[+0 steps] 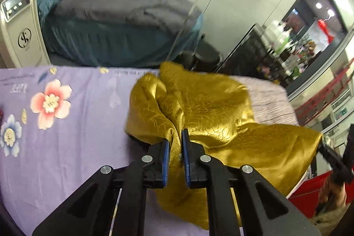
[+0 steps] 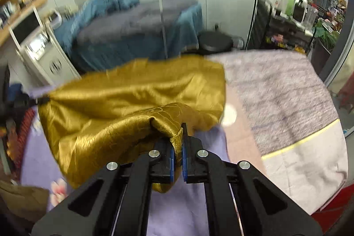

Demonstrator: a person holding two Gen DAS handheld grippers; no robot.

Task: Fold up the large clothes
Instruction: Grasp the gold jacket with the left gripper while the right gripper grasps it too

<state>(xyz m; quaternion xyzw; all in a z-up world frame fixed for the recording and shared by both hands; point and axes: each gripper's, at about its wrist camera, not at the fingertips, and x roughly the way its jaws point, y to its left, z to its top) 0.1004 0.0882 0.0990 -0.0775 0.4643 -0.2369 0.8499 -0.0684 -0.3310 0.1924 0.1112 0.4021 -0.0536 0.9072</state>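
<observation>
Over the lilac floral sheet (image 1: 73,147), gold satin garment (image 1: 210,116) slung between left gripper (image 1: 176,143) and right gripper (image 2: 177,143), jaws of both pinching bunched edges. Probably thin bites; slippery, could slide out mid-fold.

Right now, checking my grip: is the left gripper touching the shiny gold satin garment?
Touching: left wrist view shows the gold satin garment pinched between the left gripper fingers.

Bright indoor light; motion blur; fisheye-warped edges.
</observation>
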